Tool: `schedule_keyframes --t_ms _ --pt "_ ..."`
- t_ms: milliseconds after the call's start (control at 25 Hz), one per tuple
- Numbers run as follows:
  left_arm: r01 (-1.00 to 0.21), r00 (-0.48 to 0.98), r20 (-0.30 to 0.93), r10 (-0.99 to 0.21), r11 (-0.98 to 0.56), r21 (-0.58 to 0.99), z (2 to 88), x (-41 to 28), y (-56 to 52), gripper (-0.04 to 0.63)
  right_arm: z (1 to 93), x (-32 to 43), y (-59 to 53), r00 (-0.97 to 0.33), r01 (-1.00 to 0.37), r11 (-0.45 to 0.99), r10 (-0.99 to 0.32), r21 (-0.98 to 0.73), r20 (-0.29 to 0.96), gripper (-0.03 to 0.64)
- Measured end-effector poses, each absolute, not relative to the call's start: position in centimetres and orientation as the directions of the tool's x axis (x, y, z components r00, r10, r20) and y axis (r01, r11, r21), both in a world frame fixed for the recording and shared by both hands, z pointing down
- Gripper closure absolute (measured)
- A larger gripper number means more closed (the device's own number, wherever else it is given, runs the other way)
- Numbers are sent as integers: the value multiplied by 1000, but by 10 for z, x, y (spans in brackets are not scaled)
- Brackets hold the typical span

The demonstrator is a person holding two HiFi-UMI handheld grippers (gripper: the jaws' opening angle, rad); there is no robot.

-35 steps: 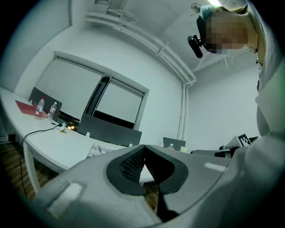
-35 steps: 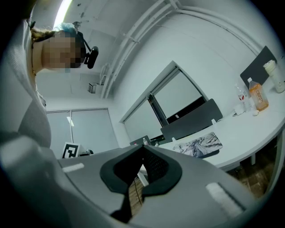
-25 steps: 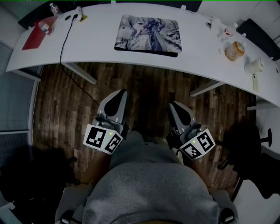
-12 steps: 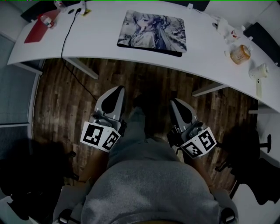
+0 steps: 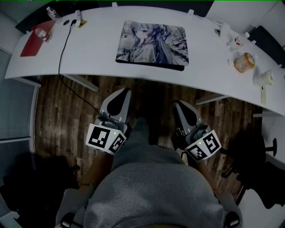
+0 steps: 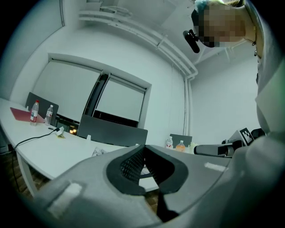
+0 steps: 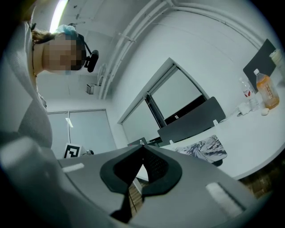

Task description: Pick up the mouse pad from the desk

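Note:
The mouse pad (image 5: pixel 152 43), printed with a grey drawn figure, lies flat in the middle of the curved white desk (image 5: pixel 98 58); it also shows in the right gripper view (image 7: pixel 204 149). Both grippers hang over the wooden floor, short of the desk's near edge, close to the person's body. My left gripper (image 5: pixel 125 92) is shut with nothing between its jaws, below and left of the pad. My right gripper (image 5: pixel 177 105) is shut and empty too, below and right of it. Each gripper view looks level along its closed jaws (image 6: pixel 143 149) (image 7: pixel 143 149) toward the desk.
On the desk's left end lie a red folder (image 5: pixel 32 42), small bottles (image 5: pixel 52 10) and a black cable (image 5: pixel 64 42). At the right end stand an orange-lidded jar (image 5: pixel 243 62), a white cup-like thing (image 5: pixel 262 79) and small white items (image 5: pixel 226 30). Dark office chairs (image 5: pixel 262 147) stand on the floor.
Both grippers and the person have moved closer to the desk; the desk and mouse pad now sit slightly lower and nearer in the head view. Both jaws stayed shut.

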State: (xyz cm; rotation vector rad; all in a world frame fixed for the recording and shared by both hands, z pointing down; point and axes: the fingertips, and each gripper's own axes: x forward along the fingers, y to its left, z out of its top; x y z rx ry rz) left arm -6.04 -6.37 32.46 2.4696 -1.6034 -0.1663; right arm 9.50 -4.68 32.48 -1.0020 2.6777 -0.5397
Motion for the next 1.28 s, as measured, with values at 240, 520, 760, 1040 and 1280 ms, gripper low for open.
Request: schedule_keyframes --t_ms 240,520,760,1040,1280 --pt "-882 428 3 -904 -417 221 325 -71 -111 597 324 87 -92 -717 -604 683 -691 -411 -93 615" --pt "-872 442 6 -897 -428 237 325 -87 -167 597 315 64 -142 -717 -597 679 -691 -427 -96 615" --pt "-864 462 5 -887 -449 228 323 -95 -200 597 311 58 -175 -701 -613 670 -706 -417 -104 615" --pt "-854 484 4 -875 -471 223 320 -100 -238 597 310 50 -214 -689 -623 664 -716 -413 -112 615" --pt "-849 494 -5 -870 -483 215 314 -109 -268 597 307 45 -245 -679 -633 655 -726 -412 -112 615"
